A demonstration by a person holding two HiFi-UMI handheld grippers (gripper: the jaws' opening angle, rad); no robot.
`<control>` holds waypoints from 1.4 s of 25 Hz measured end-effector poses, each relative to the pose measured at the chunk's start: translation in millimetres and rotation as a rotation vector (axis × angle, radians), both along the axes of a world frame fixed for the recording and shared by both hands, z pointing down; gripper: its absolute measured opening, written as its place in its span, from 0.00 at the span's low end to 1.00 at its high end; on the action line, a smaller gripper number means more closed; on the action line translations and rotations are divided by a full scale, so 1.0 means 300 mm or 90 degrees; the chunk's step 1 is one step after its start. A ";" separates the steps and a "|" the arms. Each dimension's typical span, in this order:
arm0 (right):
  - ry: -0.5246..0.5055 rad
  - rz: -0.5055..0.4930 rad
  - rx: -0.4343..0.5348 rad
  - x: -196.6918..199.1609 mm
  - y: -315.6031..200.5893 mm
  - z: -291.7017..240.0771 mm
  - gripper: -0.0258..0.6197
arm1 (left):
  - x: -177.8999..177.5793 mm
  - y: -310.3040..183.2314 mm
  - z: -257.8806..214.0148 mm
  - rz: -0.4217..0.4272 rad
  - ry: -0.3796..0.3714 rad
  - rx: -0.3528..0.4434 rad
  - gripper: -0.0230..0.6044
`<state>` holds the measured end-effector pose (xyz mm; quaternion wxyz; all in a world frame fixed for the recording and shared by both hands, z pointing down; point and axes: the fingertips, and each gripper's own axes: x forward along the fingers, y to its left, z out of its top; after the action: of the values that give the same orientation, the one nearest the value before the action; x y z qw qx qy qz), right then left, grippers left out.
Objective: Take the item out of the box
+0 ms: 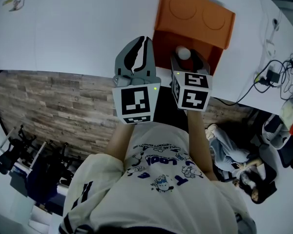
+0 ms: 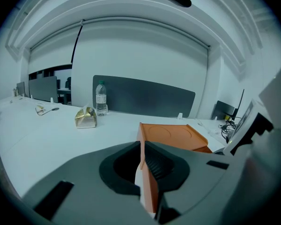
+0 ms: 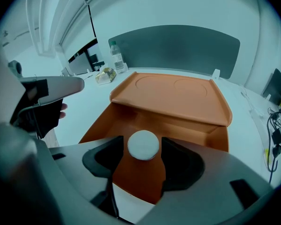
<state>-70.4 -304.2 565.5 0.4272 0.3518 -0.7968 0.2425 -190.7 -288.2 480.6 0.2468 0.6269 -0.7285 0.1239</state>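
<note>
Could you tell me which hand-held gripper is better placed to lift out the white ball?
The right hand-held gripper: open jaws flank the ball; the left hand-held gripper clamps the box wall.

This looks like an open-plan office, or a meeting room within one. A long white table (image 1: pixel 78 28) runs across the room, and a grey partition screen (image 2: pixel 145 97) stands along its far edge, the sort that divides desks. Past the table's left end, more dark screens (image 2: pixel 42 88) stand at further desks. A plastic water bottle (image 2: pixel 101 99) is upright just in front of the partition. Black cables (image 1: pixel 278 74) with a plug adapter trail over the table's right edge. The floor (image 1: pixel 49 106) is grey wood-look plank. Dark stands (image 1: pixel 19 150), perhaps tripods, cluster on it at the left, too blurred to tell for sure.
</note>
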 end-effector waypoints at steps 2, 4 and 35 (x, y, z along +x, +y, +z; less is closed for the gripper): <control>0.009 0.003 -0.002 0.002 -0.003 0.009 0.43 | -0.008 -0.001 0.005 -0.002 0.002 -0.001 0.10; 0.017 0.004 -0.005 0.005 -0.007 0.016 0.43 | -0.015 -0.002 0.013 -0.005 0.003 -0.004 0.10; 0.059 -0.001 -0.011 0.006 -0.007 0.031 0.35 | -0.047 0.028 0.034 -0.021 0.009 -0.016 0.10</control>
<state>-68.8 -306.5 574.7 0.4670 0.3585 -0.7742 0.2324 -204.8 -280.0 490.9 0.2619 0.6127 -0.7351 0.1246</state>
